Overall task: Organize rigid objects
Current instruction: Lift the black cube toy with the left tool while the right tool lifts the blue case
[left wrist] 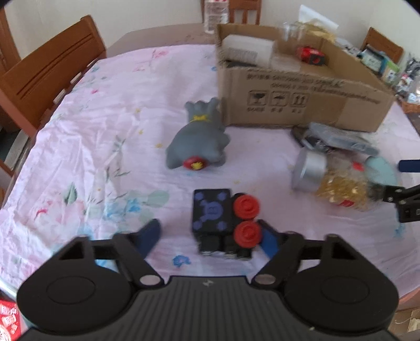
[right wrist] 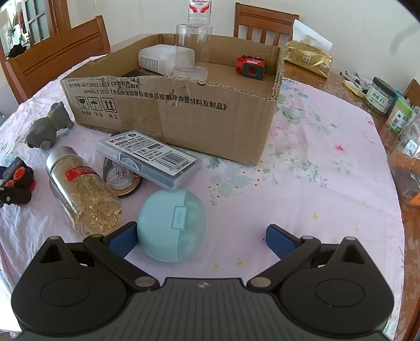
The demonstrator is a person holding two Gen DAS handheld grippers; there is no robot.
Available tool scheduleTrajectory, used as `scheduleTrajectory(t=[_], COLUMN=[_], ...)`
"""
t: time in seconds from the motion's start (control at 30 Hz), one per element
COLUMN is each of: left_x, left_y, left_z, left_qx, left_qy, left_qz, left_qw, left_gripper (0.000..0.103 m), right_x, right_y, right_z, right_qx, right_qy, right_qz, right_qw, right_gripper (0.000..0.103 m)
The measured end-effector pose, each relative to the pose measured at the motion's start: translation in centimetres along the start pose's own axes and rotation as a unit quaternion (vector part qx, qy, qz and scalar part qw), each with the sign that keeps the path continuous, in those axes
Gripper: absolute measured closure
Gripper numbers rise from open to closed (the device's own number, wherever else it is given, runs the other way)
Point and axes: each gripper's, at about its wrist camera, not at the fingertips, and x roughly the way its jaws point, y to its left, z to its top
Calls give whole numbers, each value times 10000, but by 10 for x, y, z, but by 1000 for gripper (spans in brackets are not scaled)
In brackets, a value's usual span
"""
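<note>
- Broadly, about a third done by judgement: cardboard box point(right wrist: 168, 110) standing on the tabletop point(right wrist: 328, 170), already holding a white block point(right wrist: 157, 59), a clear cup point(right wrist: 193, 52) and a red-and-teal cube point(right wrist: 250, 67); a dark flat item beside the white block, kind not discernible.
- Still outside the box, largest first: capsule bottle point(right wrist: 84, 188) lying on its side; grey pen case point(right wrist: 148, 160) resting partly on a round tape roll point(right wrist: 123, 181); teal round case point(right wrist: 172, 225); grey dog figure point(left wrist: 198, 139) near the box's left corner; black toy with red wheels point(left wrist: 223, 223).
- Left tool point(left wrist: 210, 236) wide open, bracketing the black toy, right finger just beside the red wheels; contact not confirmed, nothing gripped.
- Right tool point(right wrist: 200, 236) wide open, left finger touching or just beside the teal case, right finger well apart; nothing held.
- Surface: pink floral cloth, wrinkled, over a brown tabletop.
- Room: wooden chairs around, water bottle point(right wrist: 199, 11) behind the box, gold packet point(right wrist: 308, 59) and jars at the right edge.
</note>
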Motion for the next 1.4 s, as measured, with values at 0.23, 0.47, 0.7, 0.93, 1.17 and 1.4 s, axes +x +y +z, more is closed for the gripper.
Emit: scheduleTrajectory(t=[0.23, 0.47, 0.7, 0.93, 1.17, 1.4], left_x=[-2, -1, -1, -1, 0, -1], left_y=[-12, -9, -9, -9, -9, -9], left_z=[0, 0, 0, 0, 1, 1], left_qx=[65, 30, 12, -11, -25, -54], left_qy=[-209, -214, -209, -198, -194, -192], left_qz=[-53, -107, -102, -86, -72, -70], left_qw=[9997, 9997, 9997, 9998, 9998, 9998], left_gripper=[53, 53, 53, 53, 53, 53], right_x=[-1, -7, -12, -11, -9, -10], right_y=[1, 13, 23, 22, 23, 22], right_z=[0, 1, 4, 5, 7, 7], right_qx=[3, -315, -621, -492, -405, -366], right_qy=[25, -57, -150, -165, -192, -168], right_qz=[-16, 173, 241, 235, 209, 176], right_qw=[10000, 9993, 9977, 9984, 9988, 9990], right_gripper=[0, 14, 35, 41, 41, 44])
